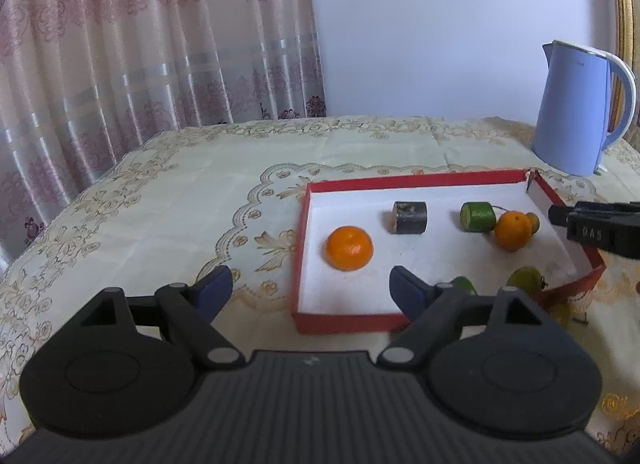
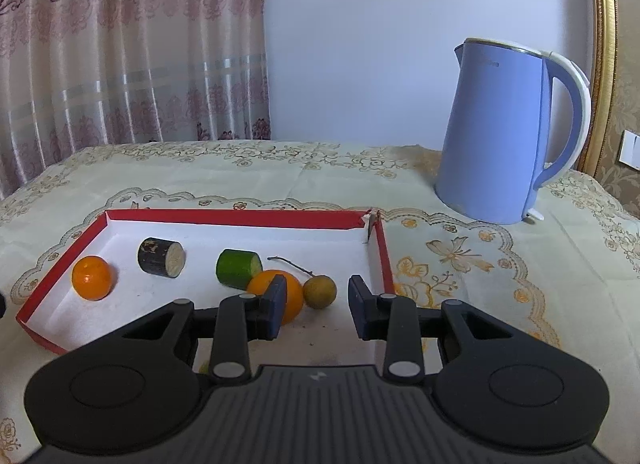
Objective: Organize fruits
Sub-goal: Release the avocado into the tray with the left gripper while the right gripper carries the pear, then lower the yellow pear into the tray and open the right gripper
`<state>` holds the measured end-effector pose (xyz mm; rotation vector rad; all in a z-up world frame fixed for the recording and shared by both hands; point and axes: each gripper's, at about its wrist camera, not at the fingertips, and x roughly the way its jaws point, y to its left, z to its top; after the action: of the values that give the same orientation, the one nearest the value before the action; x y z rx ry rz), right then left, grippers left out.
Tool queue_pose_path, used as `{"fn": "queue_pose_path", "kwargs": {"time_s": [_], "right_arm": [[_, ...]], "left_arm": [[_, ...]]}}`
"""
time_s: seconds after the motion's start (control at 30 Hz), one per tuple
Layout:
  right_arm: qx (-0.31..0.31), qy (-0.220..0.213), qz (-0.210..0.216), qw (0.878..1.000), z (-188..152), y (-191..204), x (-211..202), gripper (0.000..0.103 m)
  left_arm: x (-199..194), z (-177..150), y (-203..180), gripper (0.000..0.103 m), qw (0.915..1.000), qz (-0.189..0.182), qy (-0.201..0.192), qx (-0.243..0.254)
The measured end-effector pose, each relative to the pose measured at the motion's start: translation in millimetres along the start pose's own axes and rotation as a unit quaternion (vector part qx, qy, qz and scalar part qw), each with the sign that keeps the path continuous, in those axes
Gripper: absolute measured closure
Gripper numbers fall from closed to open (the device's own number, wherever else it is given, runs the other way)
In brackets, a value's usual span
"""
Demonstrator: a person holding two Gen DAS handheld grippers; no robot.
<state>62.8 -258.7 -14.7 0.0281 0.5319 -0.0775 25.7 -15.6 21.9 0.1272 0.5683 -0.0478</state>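
Soft, even daylight, probably filtering through the curtain (image 1: 140,44) at left; bright enough, with a cool bluish cast on the wall (image 1: 440,24). Only faint, short shadows under the fruit in the tray (image 1: 304,256), falling right of the orange (image 2: 94,278) in the right wrist view. Small glare spot on the orange's skin; pale sheen down the kettle (image 2: 496,132). Strong fisheye bending at the edges: curtain folds and gold frame (image 2: 602,64) curved, corners vignetted to black. Centre fairly sharp; slight softness and compression smear on the tablecloth (image 1: 160,204) pattern. Near gripper bodies dark, little detail visible.
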Motion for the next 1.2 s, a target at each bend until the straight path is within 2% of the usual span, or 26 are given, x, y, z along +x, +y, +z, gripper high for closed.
{"fn": "queue_pose_path", "kwargs": {"time_s": [0.17, 0.3, 0.4, 0.6, 0.97, 1.1, 1.2], "right_arm": [[0.006, -0.004, 0.004, 1.0, -4.4, -6.9, -22.8, 0.07], [-0.037, 0.029, 0.036, 0.998, -28.4, 1.0, -43.5, 0.067], [-0.045, 0.049, 0.041, 0.997, -42.6, 5.2, -42.3, 0.067], [-0.052, 0.07, 0.073, 0.994, -46.8, 16.3, -30.7, 0.067], [-0.061, 0.085, 0.055, 0.993, -56.6, 21.9, -18.0, 0.067], [-0.057, 0.088, 0.057, 0.993, -58.4, 21.7, -17.2, 0.073], [-0.055, 0.085, 0.05, 0.994, -58.4, 21.3, -18.8, 0.073]], "left_arm": [[-5.9, -3.4, 5.5, 0.017, 1.0, 0.003, -0.007, 0.0], [-8.9, -3.6, 7.2, 0.016, 0.9999, 0.002, -0.015, 0.002], [-10.4, -2.9, 3.5, 0.015, 0.9997, 0.009, -0.022, 0.009], [-14.5, -1.8, 1.3, 0.013, 0.9996, 0.006, -0.026, 0.01], [-16.2, -1.6, 4.4, 0.011, 0.9995, 0.005, -0.029, 0.009], [-17.3, -2.9, 4.4, 0.011, 0.9995, 0.007, -0.03, 0.011], [-17.7, -3.3, 4.5, 0.011, 0.9995, 0.007, -0.029, 0.011]]}}
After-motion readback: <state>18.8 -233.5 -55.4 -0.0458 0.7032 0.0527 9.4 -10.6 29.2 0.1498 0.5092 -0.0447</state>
